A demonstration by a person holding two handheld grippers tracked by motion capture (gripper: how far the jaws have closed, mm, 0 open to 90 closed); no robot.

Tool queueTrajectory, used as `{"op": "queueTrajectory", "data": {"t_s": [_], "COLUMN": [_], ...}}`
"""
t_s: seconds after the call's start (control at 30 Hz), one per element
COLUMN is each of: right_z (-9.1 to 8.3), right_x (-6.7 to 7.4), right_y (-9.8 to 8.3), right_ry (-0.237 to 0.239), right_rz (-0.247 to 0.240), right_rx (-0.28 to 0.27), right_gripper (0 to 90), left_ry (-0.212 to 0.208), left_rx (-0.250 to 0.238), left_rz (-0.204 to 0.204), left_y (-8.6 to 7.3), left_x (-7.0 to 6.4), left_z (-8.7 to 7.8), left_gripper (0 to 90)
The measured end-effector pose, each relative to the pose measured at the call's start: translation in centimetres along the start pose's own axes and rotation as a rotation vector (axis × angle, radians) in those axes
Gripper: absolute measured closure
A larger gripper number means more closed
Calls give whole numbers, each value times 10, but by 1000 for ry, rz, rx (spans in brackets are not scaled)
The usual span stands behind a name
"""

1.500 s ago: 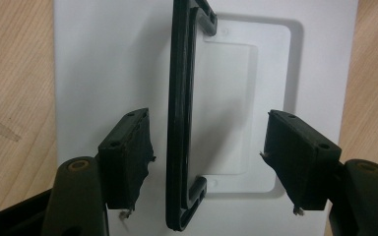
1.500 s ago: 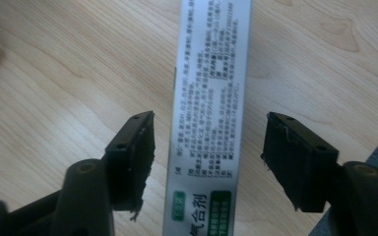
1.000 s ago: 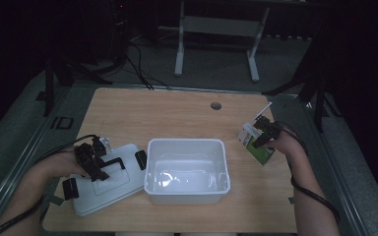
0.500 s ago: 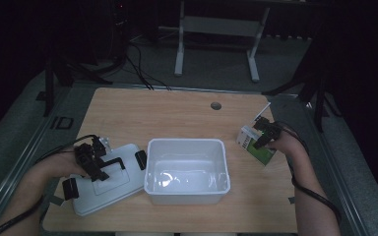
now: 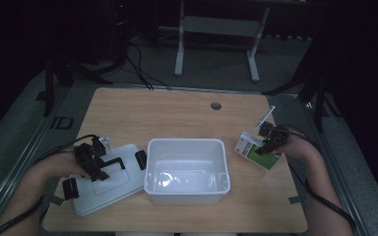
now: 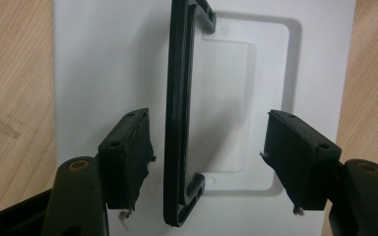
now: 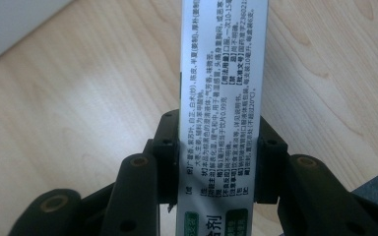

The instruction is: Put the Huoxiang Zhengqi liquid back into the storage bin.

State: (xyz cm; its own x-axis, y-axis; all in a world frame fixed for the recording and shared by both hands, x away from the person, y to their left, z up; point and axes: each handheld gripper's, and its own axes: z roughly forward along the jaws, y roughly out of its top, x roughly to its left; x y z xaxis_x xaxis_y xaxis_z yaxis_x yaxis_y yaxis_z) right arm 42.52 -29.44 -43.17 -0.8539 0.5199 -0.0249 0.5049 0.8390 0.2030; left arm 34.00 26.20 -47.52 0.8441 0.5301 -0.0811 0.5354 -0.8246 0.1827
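Note:
A white plastic tub [image 5: 187, 196] stands open at the table's front middle. Its white lid [image 5: 123, 189] lies flat to the left, with a black handle [image 6: 177, 118] on top. My left gripper [image 5: 94, 158] hovers over the lid, open, its jaws on either side of the handle [image 5: 112, 162] without touching it. At the right, my right gripper [image 5: 269, 142] is shut on a white and green carton [image 5: 256, 151] with printed text [image 7: 221, 98], held just above the wood.
A wooden table [image 5: 177, 118] with a round cable hole [image 5: 216, 105] at the back. A thin white strip [image 5: 266, 117] lies behind the right gripper. Dark floor and a metal stand [image 5: 216, 24] lie beyond the far edge.

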Motion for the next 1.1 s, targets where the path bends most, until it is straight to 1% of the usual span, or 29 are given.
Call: {"op": "queueTrajectory", "data": {"t_s": [0.07, 0.1, 0.13, 0.2, 0.3, 0.37, 0.43, 0.47, 0.6, 0.67, 0.7, 0.77, 0.8, 0.9, 0.93, 1.0, 1.03, 1.07, 1.1], "right_z": [-6, -6, -10, -19, -30, -40, -48, -54, -73, -82, -86, -94, -99, -108, -110, -113, -114, -115, -115], "right_x": [3, 3, 5, 13, 20, 26, 33, 37, 52, 59, 63, 71, 75, 85, 90, 98, 103, 108, 108], "right_y": [-2, -2, -3, -3, -2, 1, 4, 6, 14, 18, 20, 25, 27, 34, 37, 42, 45, 48, 48], "right_ry": [3, 3, -1, -7, -9, -13, -21, -25, -28, -27, -27, -25, -15, 6, 9, 10, 9, 11, 11], "right_rz": [-22, -22, -32, -73, -108, -133, -145, -169, -235, -247, -262, -277, -283, -307, -326, -349, -373, -384, -384], "right_rx": [-9, -9, -10, -6, -10, -8, -17, -19, -47, -52, -61, -75, -89, -116, -125, -124, -122, -120, -120], "right_gripper": [634, 634, 634, 634, 635, 635, 635, 635, 635, 635, 635, 635, 635, 635, 635, 635, 635, 635, 635], "left_ry": [0, 0, 3, 1, 2, 3, 7, 5, 6, 4, 5, 9, 8, 11, 12, 14, 16, 16, 16], "left_rx": [2, 2, 3, 2, 2, 2, 6, 9, 13, 10, 9, 5, 4, 4, 4, 7, 8, 9, 9], "left_rz": [-2, -2, -2, 0, 8, 9, 8, 8, 6, 2, 3, 5, 5, 10, 11, 11, 11, 10, 10], "left_y": [0, 0, 1, 2, 3, 3, 3, 3, 3, 3, 3, 3, 3, 4, 4, 4, 4, 4, 4], "left_x": [0, 0, 0, -1, -1, -1, -1, -1, -1, -1, -2, -2, -2, -3, -3, -3, -3, -3, -3], "left_z": [0, 0, 0, -1, -1, -1, -1, -1, -1, -1, -2, -3, -4, -4, -5, -5, -5, -5, -5], "left_gripper": [347, 348, 348, 348, 348, 348, 347, 348, 347, 347, 347, 348, 347, 348, 347, 347, 348, 347, 348]}}
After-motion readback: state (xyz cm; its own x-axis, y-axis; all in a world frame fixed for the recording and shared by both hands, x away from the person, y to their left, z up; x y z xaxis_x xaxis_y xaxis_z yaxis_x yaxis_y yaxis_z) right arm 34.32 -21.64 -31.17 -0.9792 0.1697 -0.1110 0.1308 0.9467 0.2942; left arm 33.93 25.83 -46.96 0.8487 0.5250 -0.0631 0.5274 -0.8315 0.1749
